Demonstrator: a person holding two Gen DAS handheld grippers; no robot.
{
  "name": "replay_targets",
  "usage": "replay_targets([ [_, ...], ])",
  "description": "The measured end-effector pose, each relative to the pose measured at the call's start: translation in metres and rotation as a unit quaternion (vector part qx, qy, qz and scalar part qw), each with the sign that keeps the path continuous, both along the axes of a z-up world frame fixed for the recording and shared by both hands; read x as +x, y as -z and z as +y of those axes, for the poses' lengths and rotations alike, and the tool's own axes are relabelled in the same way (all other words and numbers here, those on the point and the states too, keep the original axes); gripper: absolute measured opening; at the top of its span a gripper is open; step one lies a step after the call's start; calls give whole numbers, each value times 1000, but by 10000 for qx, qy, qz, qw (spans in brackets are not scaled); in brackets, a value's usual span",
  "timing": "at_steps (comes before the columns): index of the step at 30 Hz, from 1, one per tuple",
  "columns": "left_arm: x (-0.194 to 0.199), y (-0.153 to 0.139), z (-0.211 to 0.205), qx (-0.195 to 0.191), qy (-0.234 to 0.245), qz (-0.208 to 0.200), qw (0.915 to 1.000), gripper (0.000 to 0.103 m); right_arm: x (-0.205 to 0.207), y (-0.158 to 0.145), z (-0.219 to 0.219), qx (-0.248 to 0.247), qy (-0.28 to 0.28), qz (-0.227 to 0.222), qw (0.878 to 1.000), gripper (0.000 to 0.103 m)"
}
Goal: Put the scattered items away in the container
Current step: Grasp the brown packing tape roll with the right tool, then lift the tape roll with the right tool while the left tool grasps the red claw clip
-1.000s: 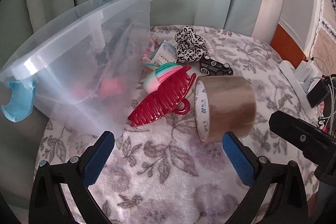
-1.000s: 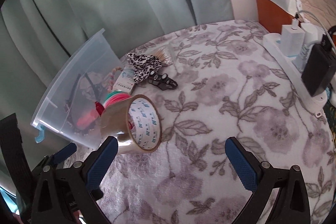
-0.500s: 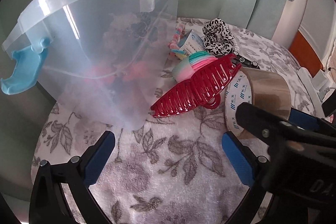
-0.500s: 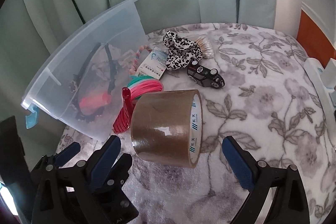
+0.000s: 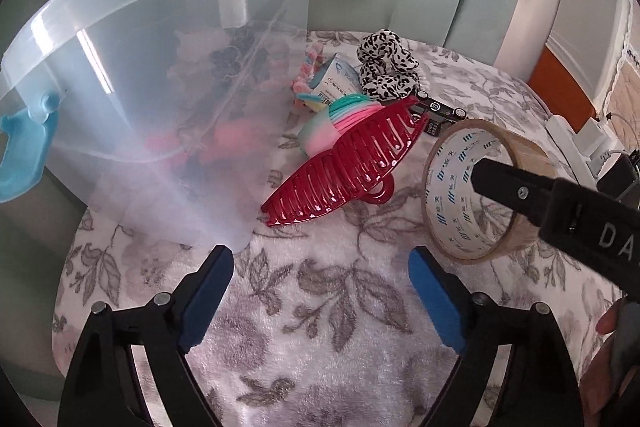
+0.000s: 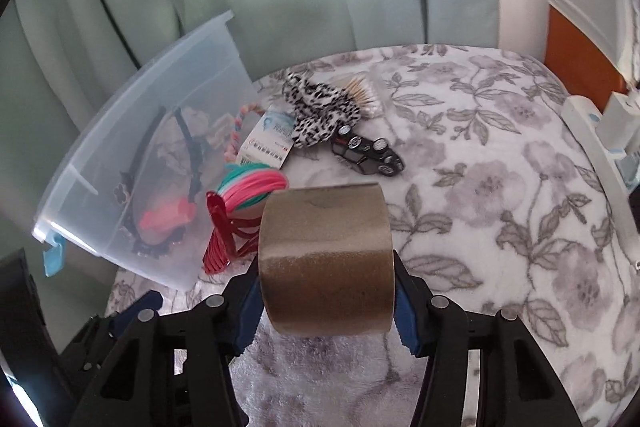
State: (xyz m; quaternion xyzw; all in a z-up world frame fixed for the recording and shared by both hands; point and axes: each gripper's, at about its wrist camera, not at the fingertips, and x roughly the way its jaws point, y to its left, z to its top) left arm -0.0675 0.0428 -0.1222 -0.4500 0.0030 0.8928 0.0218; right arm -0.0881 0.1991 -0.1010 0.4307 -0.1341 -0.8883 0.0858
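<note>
- Since the earlier frames our right gripper (image 6: 326,297) has closed in from wide open and now clamps the tape roll (image 6: 325,255) by its two flat faces; the roll, which stood a little ahead of the pads, now sits right between them.
- Our left gripper (image 5: 320,287) has slid forward too, and its pads stand apart with nothing between them, low over the flowered cloth (image 5: 320,339).
- We judge the roll stiff and fairly heavy for its size, with a slick brown outer wrap; gripping across the faces, as now, should keep it from rolling out.
- Right gripper points forward and slightly down, level, roll axis running pad to pad.
- Just ahead-left of the roll lies the red hair claw (image 6: 224,243), hard plastic and toothed, likely best taken across its spine; the pink-and-teal bands (image 6: 256,187) lie against it.
- Further ahead sit the toy car (image 6: 366,155) and leopard scrunchie (image 6: 320,111), the latter soft.
- Far left stands the clear container (image 6: 132,163), already holding some things.
</note>
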Motion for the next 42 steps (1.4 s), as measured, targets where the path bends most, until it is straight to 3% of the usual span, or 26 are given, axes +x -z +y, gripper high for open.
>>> replay_targets([
  [5,0,-5,13,-101,158,60,9998,89,9,-8,29,56,320,117,9994,58],
  [14,-19,-9,43,-348,346,146,9987,86,20,-1,75,-299,733,103,9968,57],
  [23,-57,9,65,-1076,-81,234,9939,86,23,1,86,-454,731,159,9962,57],
  [28,-70,16,64,-1218,-273,296,9917,86,22,3,88,-536,718,161,9958,57],
  [33,-74,22,64,-1416,-300,294,9890,70,19,7,88,-483,693,87,9964,56],
  [39,-71,16,58,-1283,-262,342,9908,69,20,13,97,-615,826,-44,9947,55],
  [42,-66,9,59,-1227,-153,378,9916,61,21,12,97,-597,819,-32,9948,55],
])
